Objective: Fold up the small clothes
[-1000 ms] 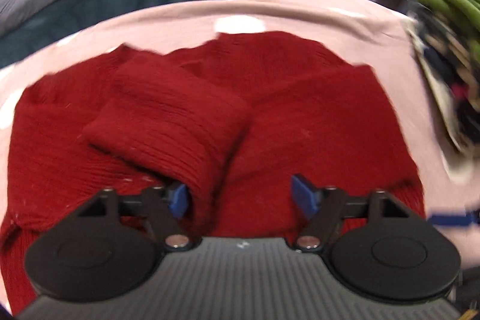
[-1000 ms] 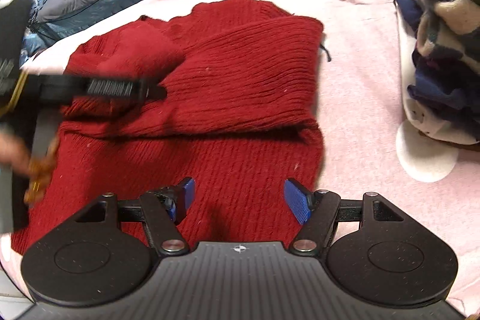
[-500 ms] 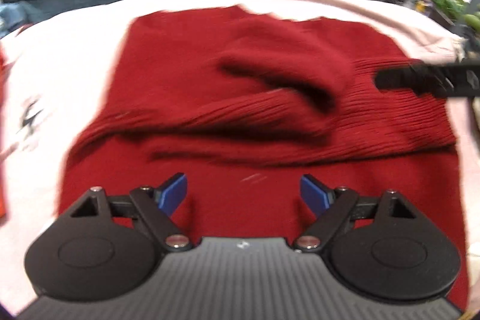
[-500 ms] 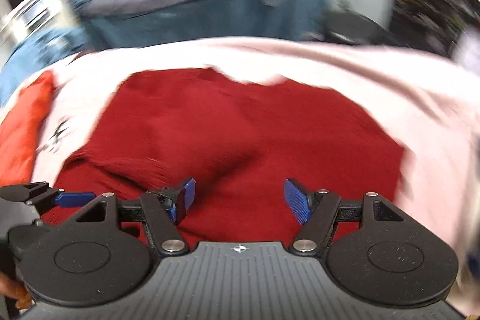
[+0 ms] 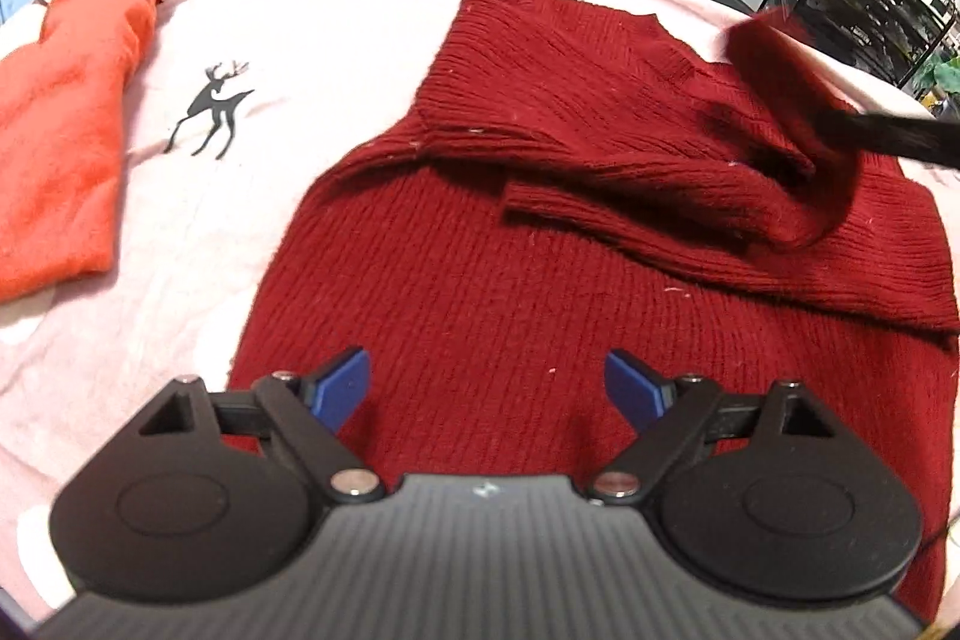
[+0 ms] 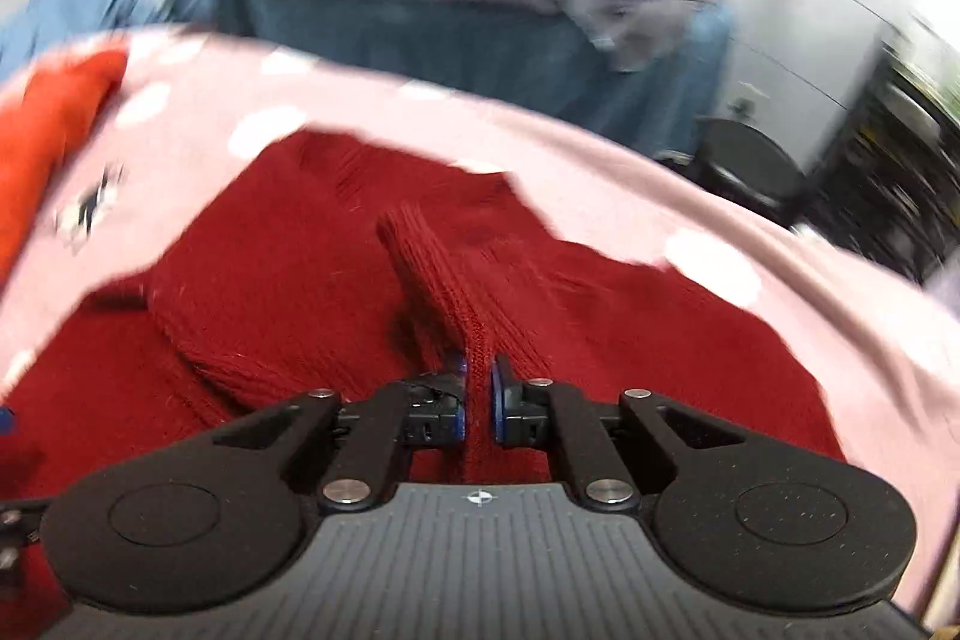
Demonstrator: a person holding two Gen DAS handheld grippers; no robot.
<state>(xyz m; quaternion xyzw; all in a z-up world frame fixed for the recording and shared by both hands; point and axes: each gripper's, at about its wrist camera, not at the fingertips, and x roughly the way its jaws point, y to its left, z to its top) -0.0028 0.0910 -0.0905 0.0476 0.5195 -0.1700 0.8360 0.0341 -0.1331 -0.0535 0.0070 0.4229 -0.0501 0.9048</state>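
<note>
Dark red rib-knit sweater [image 5: 540,292] flat on pink fleece blanket [image 5: 312,58], directly ahead of both tongs. Left gripper [image 5: 486,388]: jaws wide and opening, nothing between blue pads, hovering over hem. Right gripper [image 6: 478,397]: clamped on raised fold of sweater sleeve [image 6: 432,274]. Orange knit garment [image 5: 60,118] far left of left gripper, deer print [image 5: 210,106] between.

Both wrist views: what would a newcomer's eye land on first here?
The dark red knit sweater dominates, spread across the pink blanket in the middle of both views. Next, the right gripper, jaws shut on a raised fold of that sweater, low in the centre of its own view. The left gripper hangs above the sweater's near part, jaws opening with nothing between them, and an orange garment lies at the blanket's left edge.
</note>
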